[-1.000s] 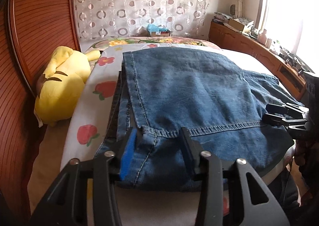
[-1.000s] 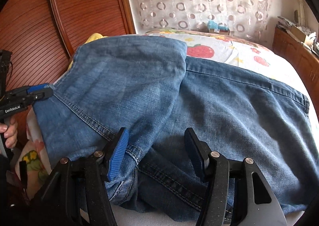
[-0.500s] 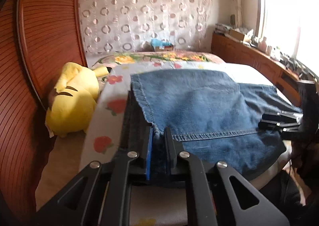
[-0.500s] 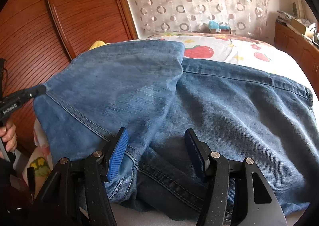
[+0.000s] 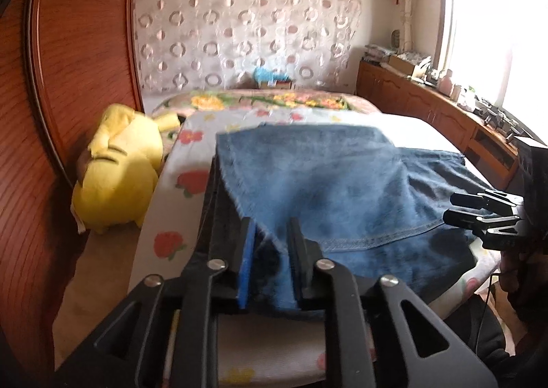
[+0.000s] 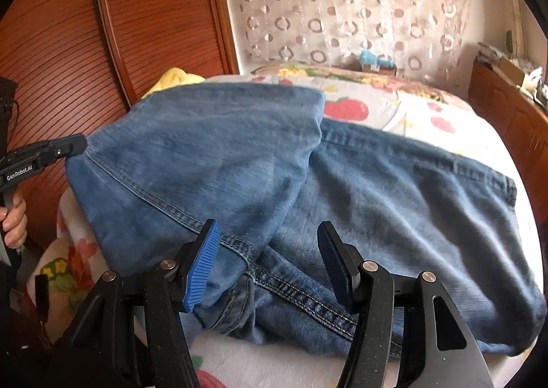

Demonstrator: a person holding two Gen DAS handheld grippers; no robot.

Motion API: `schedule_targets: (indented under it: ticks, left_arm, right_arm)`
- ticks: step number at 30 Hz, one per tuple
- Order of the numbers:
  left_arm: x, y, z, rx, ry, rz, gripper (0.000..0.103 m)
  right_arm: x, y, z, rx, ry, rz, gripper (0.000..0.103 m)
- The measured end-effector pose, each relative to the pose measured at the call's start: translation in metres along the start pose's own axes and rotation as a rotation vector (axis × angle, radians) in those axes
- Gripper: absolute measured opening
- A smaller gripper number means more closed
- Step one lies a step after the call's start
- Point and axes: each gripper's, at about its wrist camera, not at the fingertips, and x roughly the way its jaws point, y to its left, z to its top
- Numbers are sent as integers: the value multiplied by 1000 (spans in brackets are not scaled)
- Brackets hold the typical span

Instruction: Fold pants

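Note:
Blue denim pants lie on the bed, one leg end folded back over the rest. My left gripper is shut on the hem corner of that folded leg and holds it raised above the bed; it also shows at the left of the right wrist view. My right gripper is open, its fingers either side of the hem seam at the other corner, low over the denim. It shows from the side in the left wrist view.
A flowered bed sheet covers the bed. A yellow plush toy lies at the left by the wooden headboard. A wooden cabinet with clutter runs under the window on the right.
My left gripper closed on the hem corner and has lifted and pulled it back. My right gripper stayed open over the other corner while the denim shifted under it.

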Motion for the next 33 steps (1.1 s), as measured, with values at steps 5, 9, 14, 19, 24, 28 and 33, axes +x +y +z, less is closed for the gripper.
schedule_targets:
  ticks: [5, 9, 14, 19, 24, 28, 33]
  left_arm:
    - [-8, -21, 13, 37, -30, -54, 42]
    - [-5, -44, 20, 63, -38, -107, 59]
    - [8, -70, 27, 79, -26, -142, 60]
    - [21, -98, 27, 101, -4, -169, 60]
    - [29, -123, 28, 130, 18, -163, 60]
    - [34, -137, 28, 138, 27, -167, 60]
    - [36, -149, 29, 153, 28, -182, 60]
  right_arm:
    - [-19, -1, -1, 10, -55, -24, 60]
    - [-31, -8, 0, 22, -73, -37, 60]
    - [-44, -23, -5, 42, -83, -62, 60]
    - [-59, -45, -12, 75, -96, -99, 60]
    - [-78, -69, -20, 113, -113, -138, 60]
    - [-91, -90, -27, 147, -119, -171, 60]
    - [-107, -111, -37, 169, -122, -225, 60]
